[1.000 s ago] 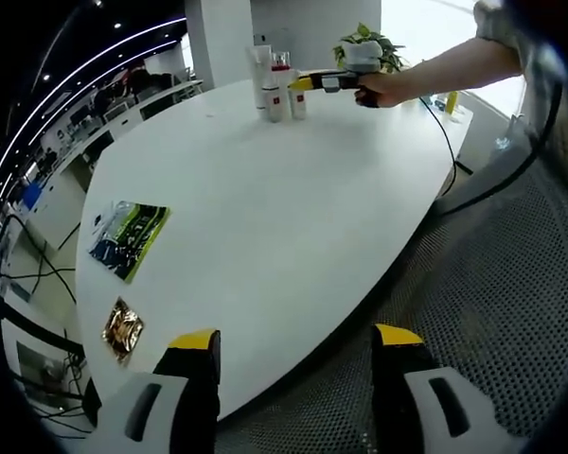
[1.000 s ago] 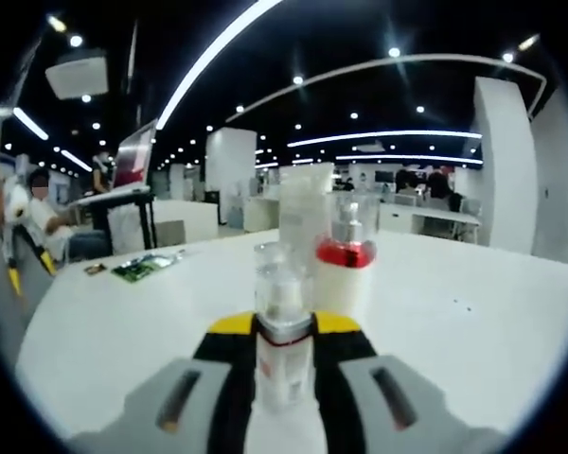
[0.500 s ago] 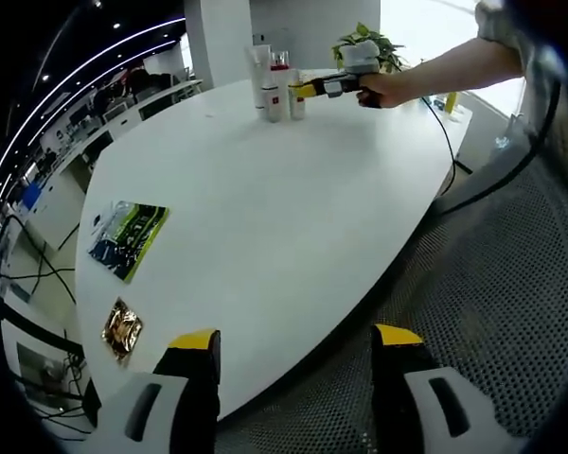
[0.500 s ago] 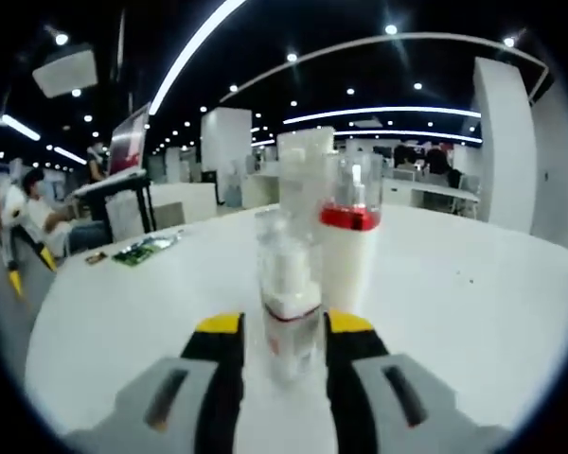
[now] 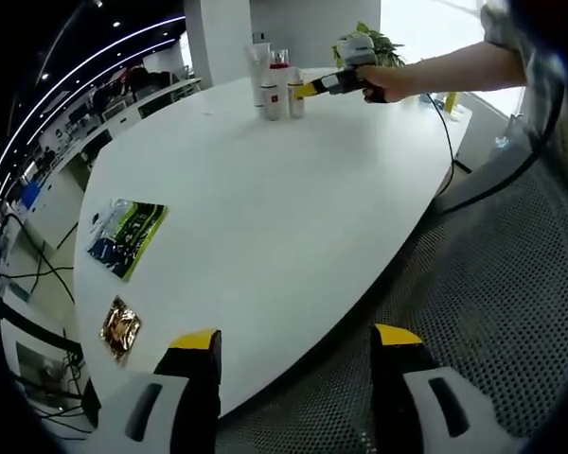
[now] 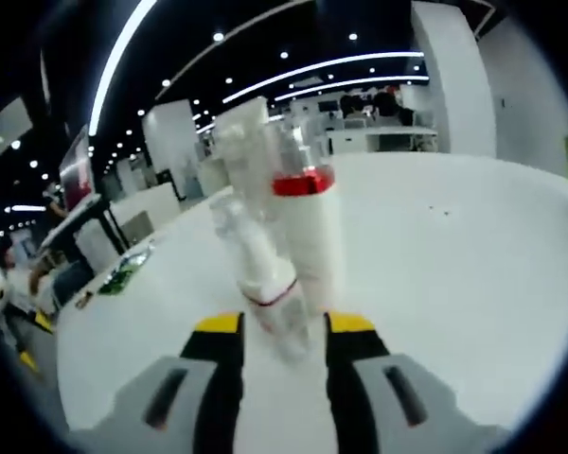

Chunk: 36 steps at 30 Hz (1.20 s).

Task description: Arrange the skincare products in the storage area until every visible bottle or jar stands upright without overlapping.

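Note:
A group of skincare bottles (image 5: 275, 83) stands upright at the far end of the white table (image 5: 265, 208). My right gripper (image 5: 308, 89), held by a person's hand, reaches up to them. In the right gripper view a small clear bottle with a white collar (image 6: 265, 284) stands between the open yellow-tipped jaws of my right gripper (image 6: 286, 326). Just behind it are a taller white bottle with a red band (image 6: 308, 227) and a white tube (image 6: 241, 142). My left gripper (image 5: 293, 342) hangs open and holds nothing, over the table's near edge.
A green printed packet (image 5: 128, 236) and a gold sachet (image 5: 120, 328) lie near the table's left edge. A potted plant (image 5: 364, 43) stands behind the bottles. A grey mesh surface (image 5: 492, 284) lies to the right of the table, and a dark cable (image 5: 445, 142) runs across it.
My right gripper was shut on the small clear bottle a second ago and has opened, leaving it standing. The right gripper view has rolled. The left gripper has not moved.

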### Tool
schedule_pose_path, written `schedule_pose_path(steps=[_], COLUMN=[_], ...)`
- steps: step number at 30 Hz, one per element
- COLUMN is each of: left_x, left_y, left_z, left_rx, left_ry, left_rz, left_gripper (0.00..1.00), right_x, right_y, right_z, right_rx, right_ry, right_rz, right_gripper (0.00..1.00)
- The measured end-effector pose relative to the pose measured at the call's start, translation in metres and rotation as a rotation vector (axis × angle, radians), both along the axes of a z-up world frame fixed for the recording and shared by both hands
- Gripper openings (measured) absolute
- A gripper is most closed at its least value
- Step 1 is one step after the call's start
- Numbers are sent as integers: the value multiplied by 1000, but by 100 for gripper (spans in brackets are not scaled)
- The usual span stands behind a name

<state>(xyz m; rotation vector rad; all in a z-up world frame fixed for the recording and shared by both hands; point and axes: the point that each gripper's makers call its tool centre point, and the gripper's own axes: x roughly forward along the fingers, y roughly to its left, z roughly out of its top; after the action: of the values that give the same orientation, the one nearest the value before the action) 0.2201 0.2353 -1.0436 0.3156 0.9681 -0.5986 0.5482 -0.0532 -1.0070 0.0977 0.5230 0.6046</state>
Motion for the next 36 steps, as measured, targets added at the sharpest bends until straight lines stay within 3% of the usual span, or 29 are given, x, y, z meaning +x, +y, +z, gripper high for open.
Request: schedule_pose_path(steps=[5,10,36], left_x=[-1,0,-1], left_y=[0,0,0], left_z=[-1,0,-1], left_rx=[6,-1,1], left_ry=[6,2,11], left_rz=[-3,2,3], left_gripper=[64,64,63], right_x=[2,6,22], right_y=[4,5,2], right_z=[-3,-1,-2], right_rx=[-32,-61,-154], right_ry=[13,2,-2], right_rz=[-10,-2,67], right_gripper=[31,22,21])
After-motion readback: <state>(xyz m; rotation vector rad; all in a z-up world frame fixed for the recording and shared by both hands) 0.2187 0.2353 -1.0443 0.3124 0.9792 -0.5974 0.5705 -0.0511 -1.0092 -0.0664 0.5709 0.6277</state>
